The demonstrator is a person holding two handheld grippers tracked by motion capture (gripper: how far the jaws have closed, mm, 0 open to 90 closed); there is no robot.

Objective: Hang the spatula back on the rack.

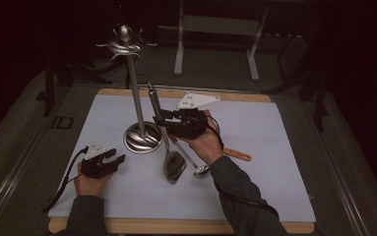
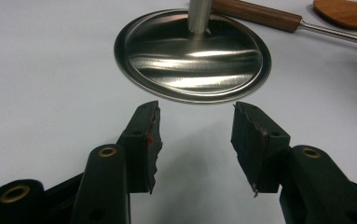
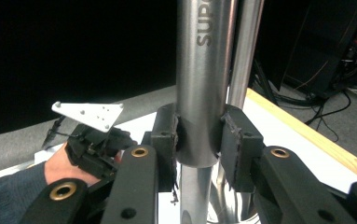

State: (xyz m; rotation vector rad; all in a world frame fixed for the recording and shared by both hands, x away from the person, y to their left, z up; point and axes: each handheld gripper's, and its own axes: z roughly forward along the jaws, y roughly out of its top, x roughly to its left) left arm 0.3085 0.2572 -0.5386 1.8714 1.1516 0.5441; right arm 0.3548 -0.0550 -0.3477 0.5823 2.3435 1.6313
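Steel utensil handle (image 3: 199,84) clamped between right gripper (image 1: 169,119) jaws, held upright beside stand pole (image 1: 136,88); its lower end is hidden behind the jaws, lettering cut off at the top edge. Left gripper (image 2: 195,140) jaws wide apart, holding nothing, resting on white mat (image 1: 255,147) just short of round stand base (image 2: 192,56). Ladle (image 1: 199,168) and spoon (image 1: 174,164) lie by the base, partly covered by right hand (image 1: 205,142). Wooden handle (image 2: 255,14) cut off at the frame top.

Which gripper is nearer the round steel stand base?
Right. The right gripper holds a steel-handled utensil just beside the stand base; the left gripper rests farther off.
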